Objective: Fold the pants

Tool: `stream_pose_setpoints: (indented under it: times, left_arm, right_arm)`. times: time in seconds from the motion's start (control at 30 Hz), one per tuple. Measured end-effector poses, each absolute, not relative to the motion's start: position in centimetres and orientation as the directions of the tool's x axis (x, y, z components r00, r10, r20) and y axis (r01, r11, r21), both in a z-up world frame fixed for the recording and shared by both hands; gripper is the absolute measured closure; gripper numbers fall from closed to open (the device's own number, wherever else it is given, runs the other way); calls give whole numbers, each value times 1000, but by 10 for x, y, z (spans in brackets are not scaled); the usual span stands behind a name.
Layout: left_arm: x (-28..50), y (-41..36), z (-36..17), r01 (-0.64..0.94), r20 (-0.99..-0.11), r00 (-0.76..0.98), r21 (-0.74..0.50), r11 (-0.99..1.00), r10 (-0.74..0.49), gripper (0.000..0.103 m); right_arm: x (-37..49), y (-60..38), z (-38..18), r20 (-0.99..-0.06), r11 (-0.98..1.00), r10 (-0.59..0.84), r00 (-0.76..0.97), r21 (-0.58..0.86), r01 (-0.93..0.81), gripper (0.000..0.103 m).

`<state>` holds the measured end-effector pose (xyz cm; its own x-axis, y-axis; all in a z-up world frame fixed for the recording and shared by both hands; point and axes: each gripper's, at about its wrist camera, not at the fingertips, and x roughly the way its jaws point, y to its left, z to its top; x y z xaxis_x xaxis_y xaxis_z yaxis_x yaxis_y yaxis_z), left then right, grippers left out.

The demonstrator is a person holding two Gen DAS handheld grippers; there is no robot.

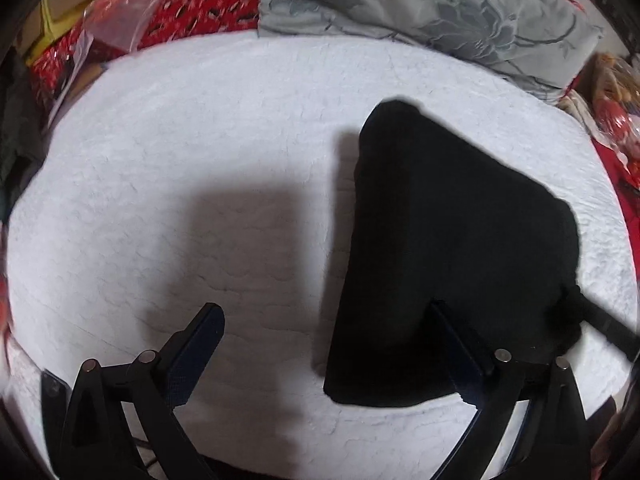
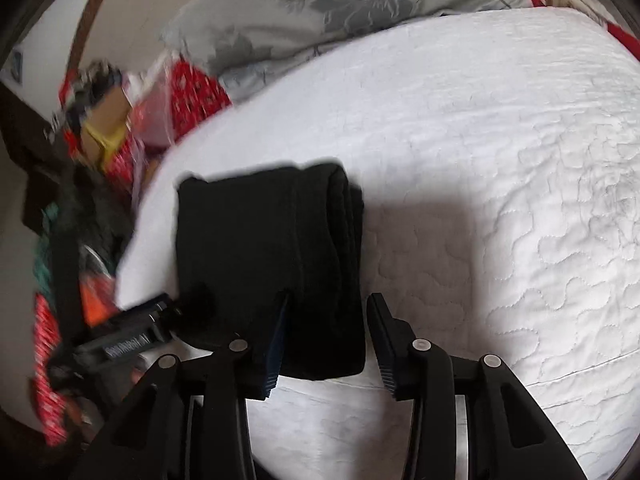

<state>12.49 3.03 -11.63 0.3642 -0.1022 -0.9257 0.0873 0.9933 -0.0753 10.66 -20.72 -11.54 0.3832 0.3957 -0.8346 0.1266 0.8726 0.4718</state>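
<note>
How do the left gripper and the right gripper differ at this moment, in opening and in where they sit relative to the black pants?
The left gripper stands wide open, while the right gripper is opened much less. The left gripper sits mostly over bare white quilt with only one finger against the folded black pants, while the right gripper's fingers straddle the pants' near edge without visibly pinching it. Both are black, with ridged blue pads, and point down at the bed.

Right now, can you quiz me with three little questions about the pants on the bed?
1. True or false: the pants are spread out flat, not folded.
2. What colour is the bed cover under them? A red, B white, C green.
3. Which is open wider, the left gripper or the right gripper?
Key: 1 false, they are folded. 2 B. 3 the left.
</note>
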Motion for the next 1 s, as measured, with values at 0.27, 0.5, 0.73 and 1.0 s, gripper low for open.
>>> stream_pose_setpoints:
  times: [0.27,0.5,0.73,1.0]
  left_arm:
    - [163,31,-81,65,-902,404,-140,988,-154,11]
    - [213,18,-106,18,-933,334,-135,991,-133,13]
    - [227,24,-146,-7,-939,277,-216,976,-205,15]
    - [187,52,-115,36,-894,315,-326,945,-320,12]
  right_arm:
    - [137,-225,-99,-787,822,425,448,543,173,54]
    - [163,-214,-121,-834,846,377,403,487,217,59]
    - [158,-234,-150,-807,770,444,389,565,296,67]
    - [140,-232,-126,-758,747,548,354,634,202,49]
